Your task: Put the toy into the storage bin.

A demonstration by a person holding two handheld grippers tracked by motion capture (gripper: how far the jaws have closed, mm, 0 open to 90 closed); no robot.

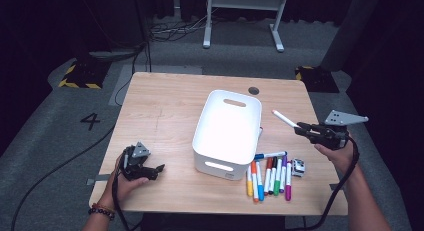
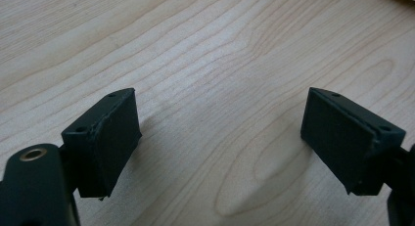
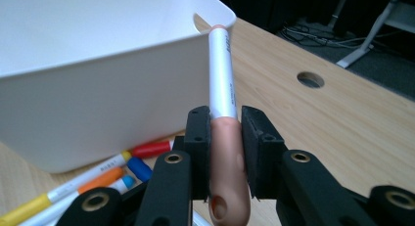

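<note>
Holding a marker [image 3: 221, 74] by its peach-coloured cap end, the right gripper [image 3: 226, 138] is closed on it, both pads pressed flat against the cap while the white barrel projects forward toward the white plastic bin [image 3: 98, 89]. Seen from the high view, this marker [image 1: 284, 118] hangs in the air to the right of the bin [image 1: 227, 133], well clear of the counter [image 1: 160, 111], its tip aimed at the bin's right wall.

The marker reads as light, stiff and smooth-walled. A round plastic barrel of this kind will likely roll or pivot between flat pads, and a hold this close to one end leaves a long free length that could swing if it brushes the bin's rim. A hold nearer mid-barrel would probably steady it; the cap, being a separate part, might also pull loose under side load.

More markers [image 1: 268, 177] lie side by side on the counter in front of the bin's near right corner, with a small grey object [image 1: 298, 167], too small to identify, just beside them.

The left gripper [image 1: 142, 166] rests at the counter's near left; in the left gripper view its fingers [image 2: 115, 138] stand wide apart with nothing but bare wood between them.
</note>
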